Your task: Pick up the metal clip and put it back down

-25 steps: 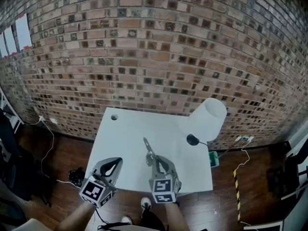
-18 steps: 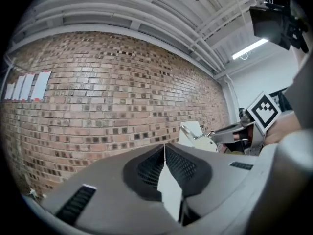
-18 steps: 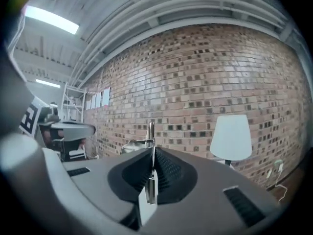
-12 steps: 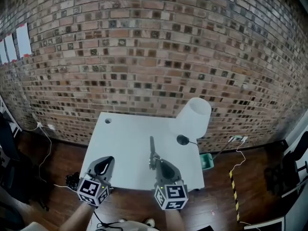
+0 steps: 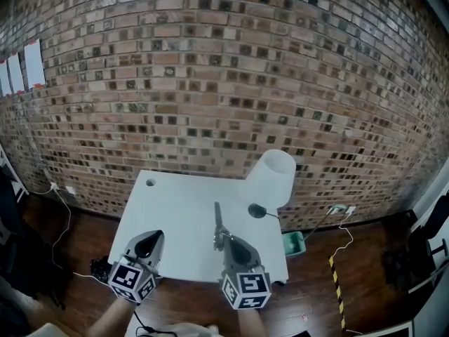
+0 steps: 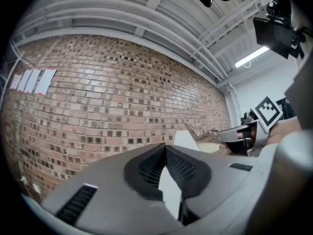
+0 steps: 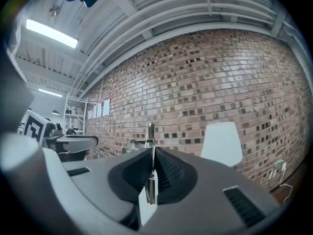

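A big brick wall [image 5: 210,62] fills the top of the frame, with a dark wood floor [image 5: 63,237] below it. A white table [image 5: 175,216] sits in the lower middle, with a white lamp [image 5: 270,177] at its far right corner. The right gripper [image 5: 223,241] squeezes the metal clip [image 5: 218,223] tight — the clip sticks up over the table, just right of the middle. The left gripper [image 5: 149,243], lower left, is pinched closed on nothing.

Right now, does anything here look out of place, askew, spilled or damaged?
Nothing stands out. The right gripper is shut on the metal clip, which sticks out past its jaws in line with them, over the white table. The left gripper is shut with nothing in it. No spill or damage shows.
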A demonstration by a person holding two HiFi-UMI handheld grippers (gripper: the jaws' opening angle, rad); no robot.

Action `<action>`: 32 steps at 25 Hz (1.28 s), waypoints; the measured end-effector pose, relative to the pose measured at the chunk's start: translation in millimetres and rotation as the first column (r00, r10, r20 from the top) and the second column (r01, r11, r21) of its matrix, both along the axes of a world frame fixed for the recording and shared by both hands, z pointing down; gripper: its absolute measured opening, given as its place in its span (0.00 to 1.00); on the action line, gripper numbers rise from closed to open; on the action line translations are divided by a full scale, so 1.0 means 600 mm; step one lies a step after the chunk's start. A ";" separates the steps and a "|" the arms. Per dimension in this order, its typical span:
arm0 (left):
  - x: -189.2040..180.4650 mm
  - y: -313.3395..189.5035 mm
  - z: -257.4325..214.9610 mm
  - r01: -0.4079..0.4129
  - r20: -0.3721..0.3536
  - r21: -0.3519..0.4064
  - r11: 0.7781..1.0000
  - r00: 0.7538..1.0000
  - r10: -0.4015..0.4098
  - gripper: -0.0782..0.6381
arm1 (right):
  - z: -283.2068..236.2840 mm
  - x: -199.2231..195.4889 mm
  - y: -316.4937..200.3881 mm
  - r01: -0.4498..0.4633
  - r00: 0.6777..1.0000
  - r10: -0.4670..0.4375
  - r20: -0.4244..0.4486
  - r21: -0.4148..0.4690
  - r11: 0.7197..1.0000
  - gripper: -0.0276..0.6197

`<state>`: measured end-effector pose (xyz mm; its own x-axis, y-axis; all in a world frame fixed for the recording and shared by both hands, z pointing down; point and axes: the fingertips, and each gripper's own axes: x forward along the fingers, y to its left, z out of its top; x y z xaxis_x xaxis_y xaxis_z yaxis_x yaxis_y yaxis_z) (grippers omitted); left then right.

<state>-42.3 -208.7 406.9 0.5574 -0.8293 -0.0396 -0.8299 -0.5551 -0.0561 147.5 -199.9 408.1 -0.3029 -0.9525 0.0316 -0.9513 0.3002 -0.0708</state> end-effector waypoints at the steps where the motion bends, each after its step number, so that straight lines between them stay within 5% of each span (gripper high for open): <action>1: -0.001 0.001 -0.001 0.000 -0.016 -0.004 1.000 1.000 0.000 0.12 | 0.000 0.001 0.001 -0.001 1.000 0.001 0.002 0.000 1.000 0.05; 11: -0.016 0.007 -0.004 -0.010 -0.021 -0.019 1.000 1.000 0.009 0.12 | -0.005 -0.013 0.007 -0.006 1.000 0.006 -0.013 -0.006 1.000 0.05; 19: -0.059 0.024 0.009 -0.047 -0.024 -0.047 0.998 0.999 0.046 0.12 | -0.014 -0.039 0.025 -0.064 0.982 0.063 -0.176 0.003 0.998 0.05; 24: -0.077 0.025 0.030 -0.080 -0.024 -0.060 0.995 0.997 0.079 0.12 | -0.013 -0.060 0.028 -0.066 0.980 0.064 -0.188 -0.004 0.998 0.05; 32: -0.081 -0.031 0.070 -0.052 -0.003 -0.111 0.992 0.999 0.052 0.12 | 0.060 -0.091 -0.049 -0.012 0.941 -0.016 -0.339 -0.080 0.997 0.05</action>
<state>-91.0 -227.2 448.6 0.5997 -0.7986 0.0514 -0.7999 -0.6001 0.0082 93.1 -229.3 444.3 -0.2628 -0.9421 0.2086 -0.9224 0.3087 0.2322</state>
